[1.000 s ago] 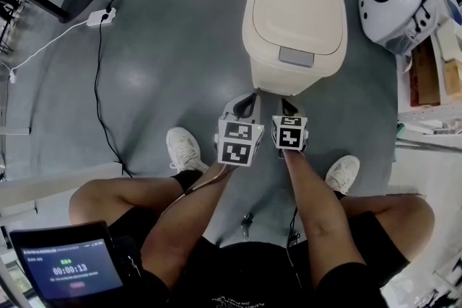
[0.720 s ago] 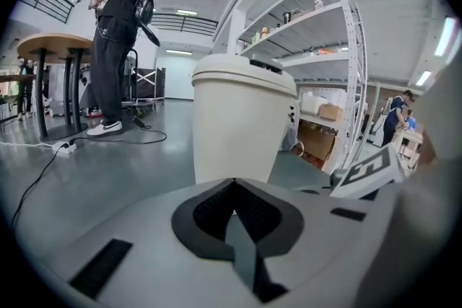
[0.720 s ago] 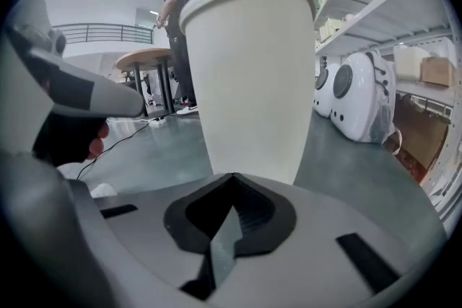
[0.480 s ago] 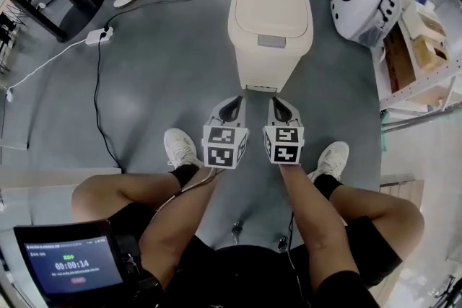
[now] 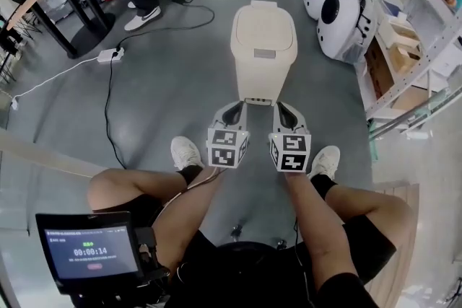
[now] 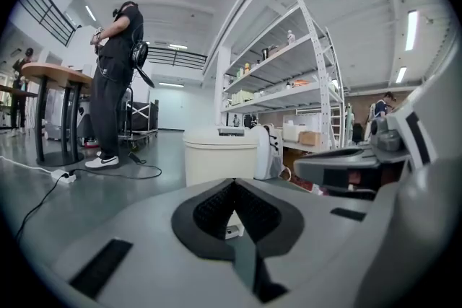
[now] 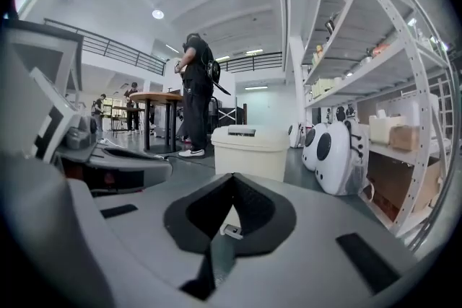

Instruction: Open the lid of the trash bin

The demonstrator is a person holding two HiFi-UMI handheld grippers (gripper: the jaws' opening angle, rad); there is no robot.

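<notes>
The left tool was held over the grey floor, its jaws pressed together with nothing between them. Just ahead, in line with the gap between both tools, the cream trash bin was stood upright, its lid shut. The right tool was likewise closed and empty.

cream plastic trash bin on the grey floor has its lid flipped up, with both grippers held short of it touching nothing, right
Not quite: the lid of the cream plastic trash bin lies shut, flat on top, as the head view shows. The rest holds: the left gripper and right gripper are short of it, touching nothing.
</notes>
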